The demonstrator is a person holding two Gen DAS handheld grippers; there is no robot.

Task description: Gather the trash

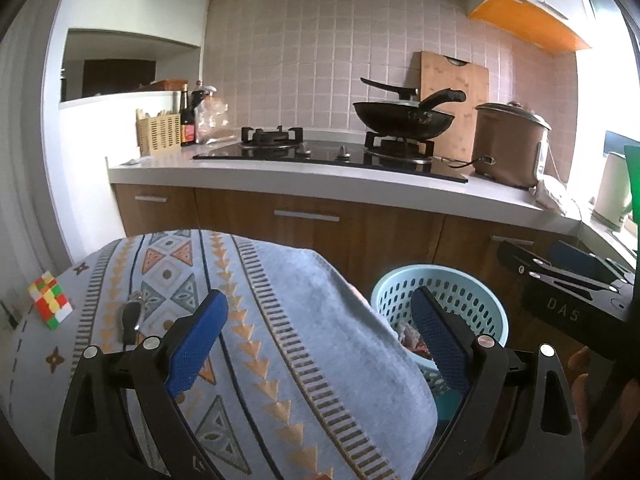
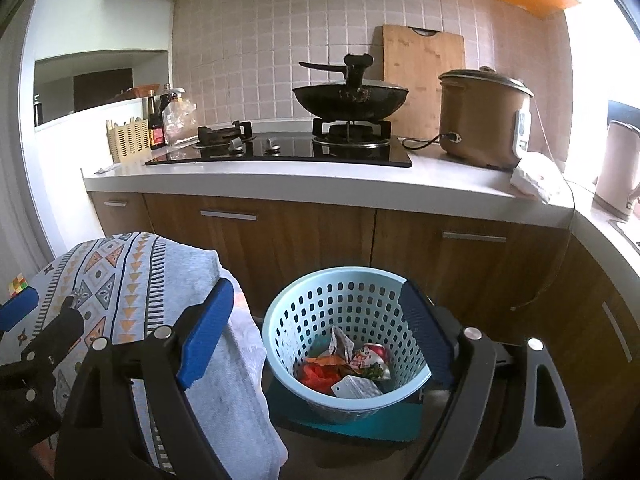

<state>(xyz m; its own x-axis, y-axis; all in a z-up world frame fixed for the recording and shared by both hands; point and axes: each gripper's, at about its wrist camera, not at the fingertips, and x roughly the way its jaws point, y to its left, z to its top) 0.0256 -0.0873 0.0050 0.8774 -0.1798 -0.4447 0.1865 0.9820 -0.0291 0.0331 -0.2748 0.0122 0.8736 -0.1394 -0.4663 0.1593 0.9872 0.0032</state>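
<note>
Right gripper (image 2: 316, 336): jaws wide, nothing between them, poised above the basket (image 2: 280, 320). Left gripper (image 1: 320, 340): also wide and empty, over the patterned cloth (image 1: 256, 312).

Trash (image 2: 348, 364) lies in the basket bottom: one red can, one orange wrapper, one white carton, one crumpled packet, perhaps more beneath. Judged mostly done. On the cloth remain one cube (image 1: 50, 300) and one key (image 1: 130, 316), neither looking like trash. One basket, two grippers.
</note>
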